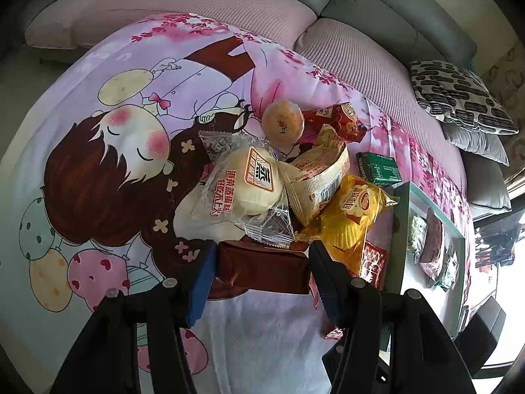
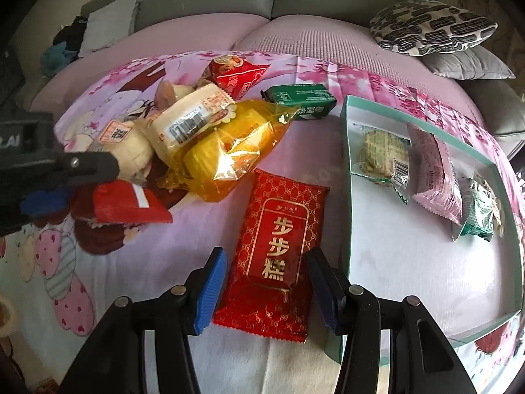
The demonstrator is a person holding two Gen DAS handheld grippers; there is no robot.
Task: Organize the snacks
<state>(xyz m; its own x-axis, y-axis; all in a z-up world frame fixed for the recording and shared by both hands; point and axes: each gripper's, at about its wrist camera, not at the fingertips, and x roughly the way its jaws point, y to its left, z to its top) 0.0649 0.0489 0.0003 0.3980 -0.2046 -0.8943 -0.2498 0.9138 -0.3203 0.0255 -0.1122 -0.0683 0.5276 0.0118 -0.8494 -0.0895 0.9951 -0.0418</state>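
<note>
In the left wrist view a dark red-brown snack packet (image 1: 262,267) fills the gap of my left gripper (image 1: 262,252), both blue pads pressing its ends. The right wrist view shows that same left gripper (image 2: 65,180) at the left edge with the red packet (image 2: 128,205) under its finger. My right gripper (image 2: 265,256) is shut across a flat red packet with gold characters (image 2: 279,229), which lies on the cloth beside the teal box (image 2: 347,164). Behind is the snack pile: a yellow bag (image 2: 229,151), a white bun packet (image 1: 249,184) and a cream packet (image 1: 318,177).
The teal box (image 1: 402,216) holds several packets along its far side. A green packet (image 2: 300,100), a red packet (image 2: 236,74) and an orange round cake (image 1: 283,121) lie behind the pile. Grey sofa cushions and a patterned pillow (image 2: 433,26) ring the cartoon-print cloth (image 1: 115,164).
</note>
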